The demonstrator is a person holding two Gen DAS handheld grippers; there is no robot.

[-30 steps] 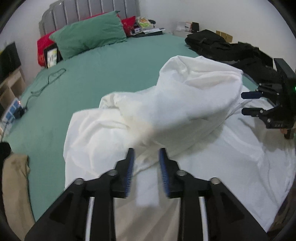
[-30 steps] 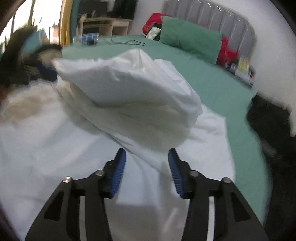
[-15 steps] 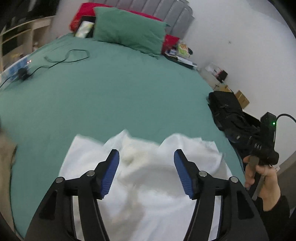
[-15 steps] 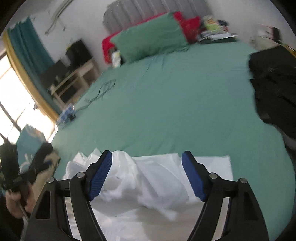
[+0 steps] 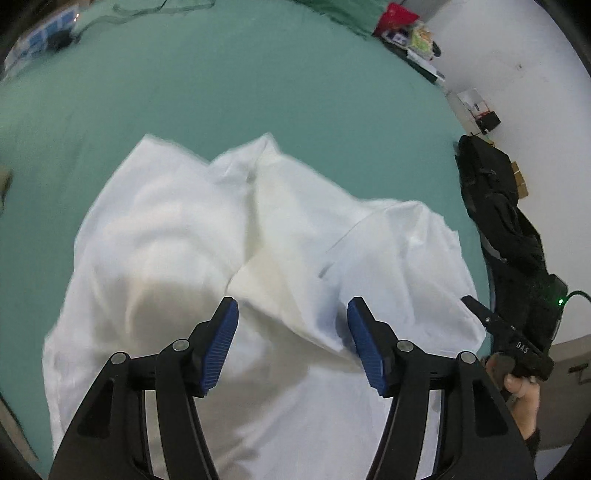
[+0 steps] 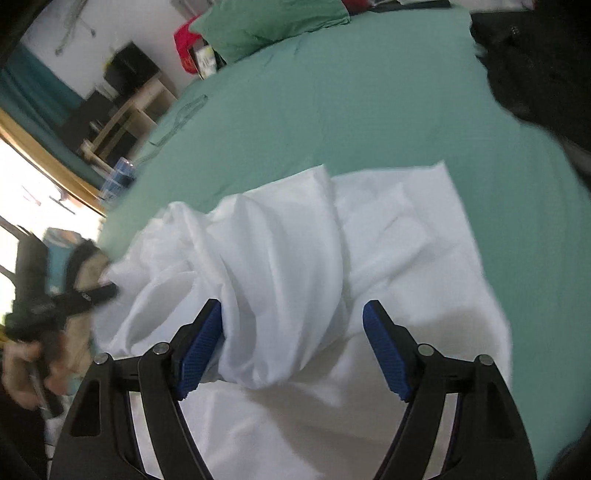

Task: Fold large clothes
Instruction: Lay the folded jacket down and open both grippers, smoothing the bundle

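Note:
A large white garment (image 5: 207, 236) lies crumpled on the green bed (image 5: 221, 85), with a raised fold running down its middle. My left gripper (image 5: 293, 345) is open and empty, hovering above the garment's near part. My right gripper (image 6: 295, 350) is open too, its jaws astride a bulging fold of the white garment (image 6: 280, 266) without closing on it. The right gripper also shows at the right edge of the left wrist view (image 5: 517, 339), held in a hand. The left gripper appears blurred at the left of the right wrist view (image 6: 62, 299).
Black clothes (image 5: 498, 206) lie heaped on the bed's right side. A green pillow (image 6: 266, 26) and a red one (image 6: 184, 40) sit at the headboard. A cable (image 6: 181, 114) lies on the sheet. A wooden shelf (image 6: 122, 110) stands beside the bed.
Both grippers opened wide and let the white garment drop onto the bed. Both then tilted down over it; the garment has spread flatter than a second ago.

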